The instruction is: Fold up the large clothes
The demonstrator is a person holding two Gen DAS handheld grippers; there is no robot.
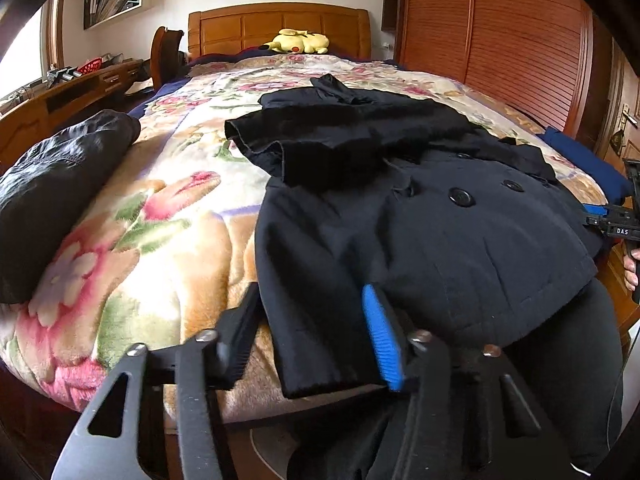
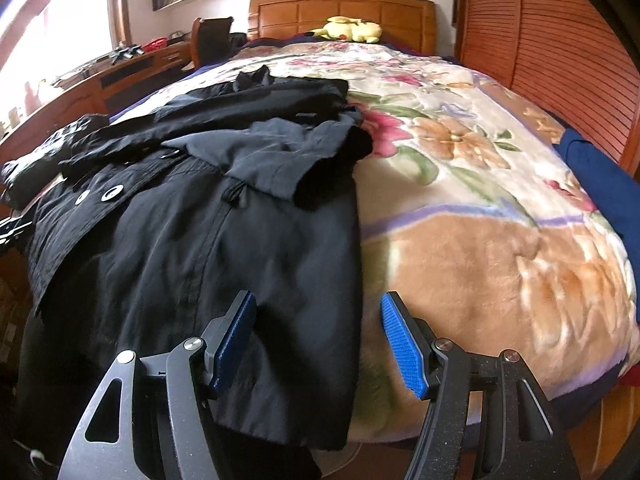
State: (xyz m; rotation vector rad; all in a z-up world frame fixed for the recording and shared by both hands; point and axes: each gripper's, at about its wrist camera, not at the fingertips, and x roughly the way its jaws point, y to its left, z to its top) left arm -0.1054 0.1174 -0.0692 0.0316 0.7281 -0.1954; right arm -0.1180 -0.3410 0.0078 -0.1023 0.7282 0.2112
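Left wrist view: a black coat point(image 1: 420, 216) lies spread on a floral blanket point(image 1: 168, 216), its hem between the parted fingers of the left gripper point(image 1: 316, 332).

The right gripper point(image 2: 316, 340), fingers also apart, straddles the coat's other hem edge, holding nothing.

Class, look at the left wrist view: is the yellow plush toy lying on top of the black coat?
No. The yellow plush toy lies by the headboard, well apart from the black coat spread at the bed's near end.

A bed under a floral blanket point(image 1: 192, 216) carries a black double-breasted coat point(image 1: 420, 232) at centre frame, a dark folded garment point(image 1: 52, 192) at left, and a yellow plush toy point(image 1: 298, 42) at top.
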